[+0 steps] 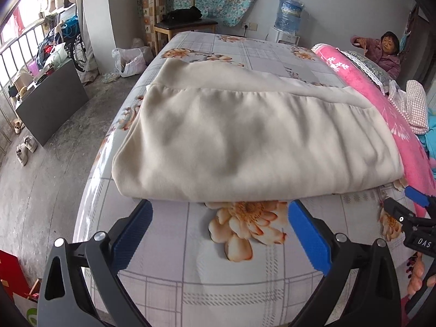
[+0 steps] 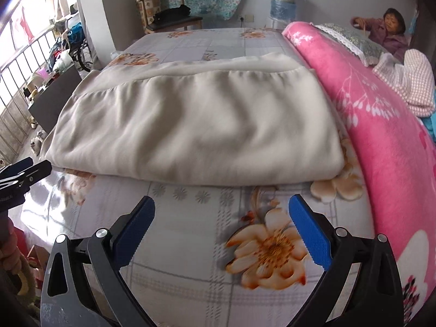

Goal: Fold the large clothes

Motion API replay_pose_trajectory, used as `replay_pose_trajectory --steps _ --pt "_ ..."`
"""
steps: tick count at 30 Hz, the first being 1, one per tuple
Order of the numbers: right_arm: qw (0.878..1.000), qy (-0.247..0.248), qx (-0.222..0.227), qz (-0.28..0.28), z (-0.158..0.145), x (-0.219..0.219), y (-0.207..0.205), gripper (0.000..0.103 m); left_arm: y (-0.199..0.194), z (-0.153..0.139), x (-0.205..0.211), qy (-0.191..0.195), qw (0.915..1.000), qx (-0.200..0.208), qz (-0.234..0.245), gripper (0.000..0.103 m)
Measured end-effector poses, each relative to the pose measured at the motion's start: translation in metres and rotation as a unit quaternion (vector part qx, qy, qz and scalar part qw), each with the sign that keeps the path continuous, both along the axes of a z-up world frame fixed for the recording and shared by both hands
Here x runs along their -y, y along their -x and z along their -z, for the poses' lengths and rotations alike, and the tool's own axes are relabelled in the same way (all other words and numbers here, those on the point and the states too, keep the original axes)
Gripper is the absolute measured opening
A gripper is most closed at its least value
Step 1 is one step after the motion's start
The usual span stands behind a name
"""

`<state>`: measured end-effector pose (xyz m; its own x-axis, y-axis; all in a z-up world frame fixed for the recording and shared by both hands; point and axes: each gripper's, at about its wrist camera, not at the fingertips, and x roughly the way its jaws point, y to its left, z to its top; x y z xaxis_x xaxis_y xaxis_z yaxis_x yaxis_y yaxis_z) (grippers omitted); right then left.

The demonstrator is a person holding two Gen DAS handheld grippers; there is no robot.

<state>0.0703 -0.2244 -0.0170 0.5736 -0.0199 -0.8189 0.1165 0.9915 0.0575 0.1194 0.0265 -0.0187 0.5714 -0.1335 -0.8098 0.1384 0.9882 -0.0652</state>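
Your left gripper (image 1: 219, 234) hangs over the near part of the bed (image 1: 272, 54) with its jaws spread wide — nothing between the blue pads (image 1: 309, 242), only the flowered sheet below. Your right gripper (image 2: 220, 234) is the same: jaws as wide as they go, empty, tilted down at the sheet. The cream garment (image 1: 245, 141) lies folded in a broad slab across the middle of the bed, its near edge just beyond both sets of fingertips, not touching them. To its right runs a pink blanket (image 2: 381, 125), pressed against the garment's right edge. Far back — a wooden chair (image 1: 177, 21) and a water jug (image 1: 288, 13) stand by the wall.
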Motion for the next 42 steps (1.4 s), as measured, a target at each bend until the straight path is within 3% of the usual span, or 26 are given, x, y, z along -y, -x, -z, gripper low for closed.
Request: replay_pose_trajectory --steps 8,20,42 --pt "0.999 -0.009 -0.044 -0.006 0.013 -0.020 0.002 0.095 0.019 -0.006 0.017 -0.009 0.9996 -0.018 -0.020 0.098" --pt "1.000 0.008 -0.030 -0.003 -0.004 -0.028 0.001 0.095 0.028 -0.008 0.013 -0.008 0.9990 -0.018 -0.041 0.098" --pt "0.998 0.031 -0.055 0.000 0.005 -0.048 -0.002 0.095 0.022 -0.001 0.007 0.001 0.9985 -0.035 -0.041 0.098"
